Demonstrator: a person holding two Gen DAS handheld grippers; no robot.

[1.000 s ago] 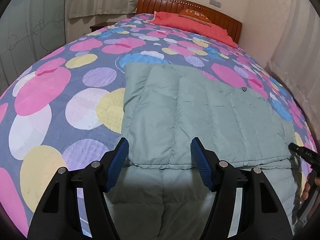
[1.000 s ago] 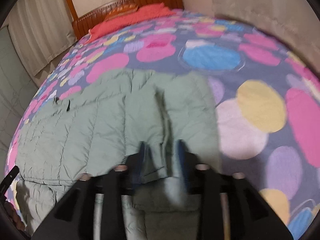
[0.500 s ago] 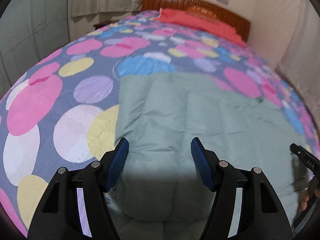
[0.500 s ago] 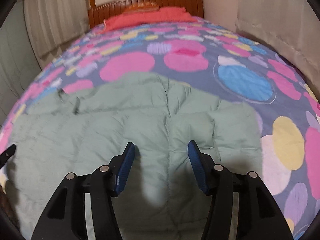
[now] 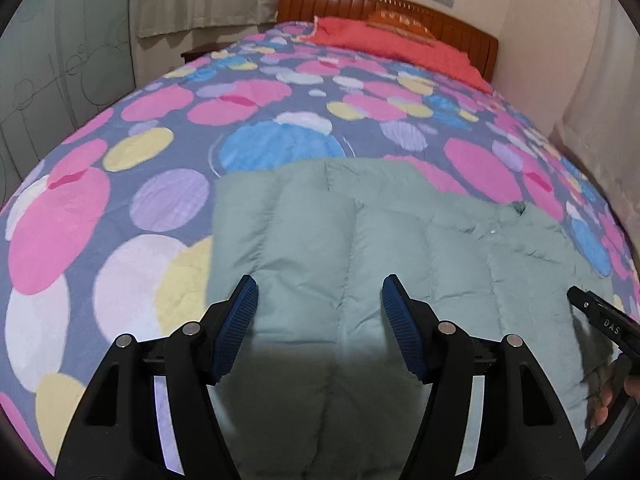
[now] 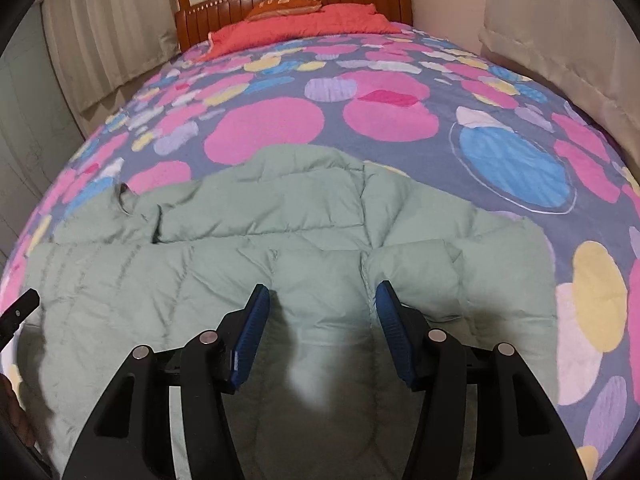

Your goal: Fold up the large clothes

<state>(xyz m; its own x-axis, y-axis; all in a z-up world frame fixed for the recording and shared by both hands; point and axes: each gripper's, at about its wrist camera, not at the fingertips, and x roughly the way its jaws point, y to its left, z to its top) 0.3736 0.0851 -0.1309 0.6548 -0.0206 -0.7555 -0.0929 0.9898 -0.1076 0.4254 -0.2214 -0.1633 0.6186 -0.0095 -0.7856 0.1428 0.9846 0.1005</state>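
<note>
Sage-green puffer jacket [image 5: 360,248] flat on polka-dot bedspread [image 5: 120,200], both tools empty.
Left wrist view: left gripper [image 5: 318,300] spread wide above the jacket's near part, gripping nothing (right tool's tip at frame edge). Right wrist view: right gripper [image 6: 322,304] equally wide, empty, over the jacket [image 6: 280,240]; red pillow [image 6: 304,24] by the headboard.
</note>
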